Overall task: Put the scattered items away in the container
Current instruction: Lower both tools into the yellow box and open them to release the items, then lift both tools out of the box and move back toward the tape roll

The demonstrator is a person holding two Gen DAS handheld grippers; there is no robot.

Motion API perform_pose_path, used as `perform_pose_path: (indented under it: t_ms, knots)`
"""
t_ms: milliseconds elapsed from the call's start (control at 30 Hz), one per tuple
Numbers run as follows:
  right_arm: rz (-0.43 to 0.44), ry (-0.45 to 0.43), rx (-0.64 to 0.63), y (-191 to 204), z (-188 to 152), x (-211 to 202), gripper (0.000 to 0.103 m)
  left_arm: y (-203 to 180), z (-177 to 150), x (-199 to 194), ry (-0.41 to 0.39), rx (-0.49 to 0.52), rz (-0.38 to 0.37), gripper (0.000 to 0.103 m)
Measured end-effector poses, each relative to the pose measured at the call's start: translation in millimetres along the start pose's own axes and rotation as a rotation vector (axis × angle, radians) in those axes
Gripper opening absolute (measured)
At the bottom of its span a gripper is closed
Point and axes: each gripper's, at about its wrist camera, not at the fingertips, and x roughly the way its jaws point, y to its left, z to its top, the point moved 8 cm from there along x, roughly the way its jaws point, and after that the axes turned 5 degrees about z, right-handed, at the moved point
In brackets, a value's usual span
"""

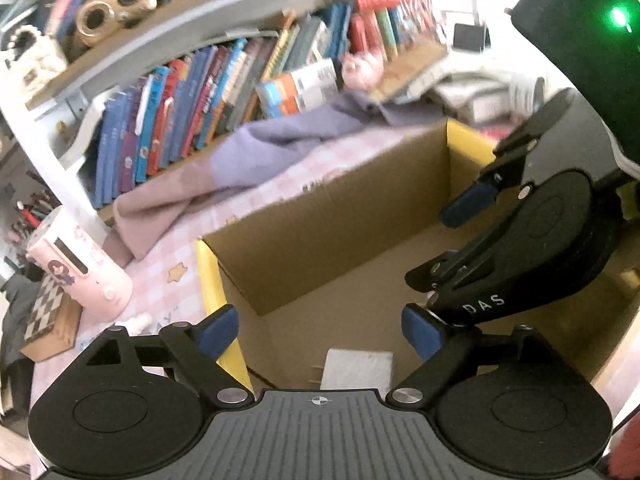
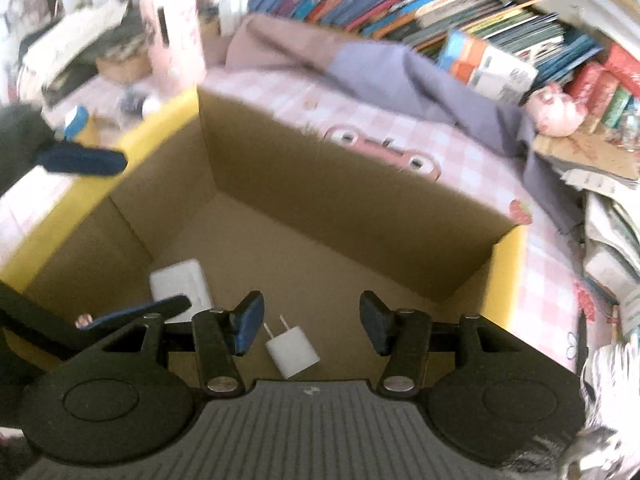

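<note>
A cardboard box with yellow rim (image 1: 208,276) (image 2: 508,256) stands on a pink checked cloth. Inside it lie a white block charger (image 2: 180,292), also in the left wrist view (image 1: 356,368), and a small white plug adapter (image 2: 292,350). My left gripper (image 1: 320,332) is open and empty over the box's near left corner. My right gripper (image 2: 312,326) is open and empty, hovering inside the box just above the plug adapter. The right gripper also shows at the right of the left wrist view (image 1: 448,256), and the left gripper at the left of the right wrist view (image 2: 86,162).
A bookshelf full of books (image 1: 192,104) runs behind. A purple-grey cloth (image 1: 240,160) lies beyond the box. A pink tumbler (image 1: 80,268) and a chequered box (image 1: 44,320) lie left of the box. A pink pig toy (image 2: 556,112) and paper stacks (image 2: 612,216) sit at the right.
</note>
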Motion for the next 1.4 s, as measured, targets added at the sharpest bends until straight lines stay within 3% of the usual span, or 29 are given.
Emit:
perform_pose_path:
  t_ms: [567, 1100, 1400]
  knots:
    - [-0.112, -0.365, 0.161, 17, -6, -99, 0.053, 21, 2, -74, -0.189, -0.207, -0.013, 0.096]
    - [-0.312, -0.495, 0.307, 65, -39, -138, 0.059, 60, -49, -112, -0.244, -0.333, -0.079, 0.096]
    - [-0.401, -0.506, 0.344, 107, -62, -154, 0.063, 71, -80, -135, -0.260, -0.321, -0.125, 0.097]
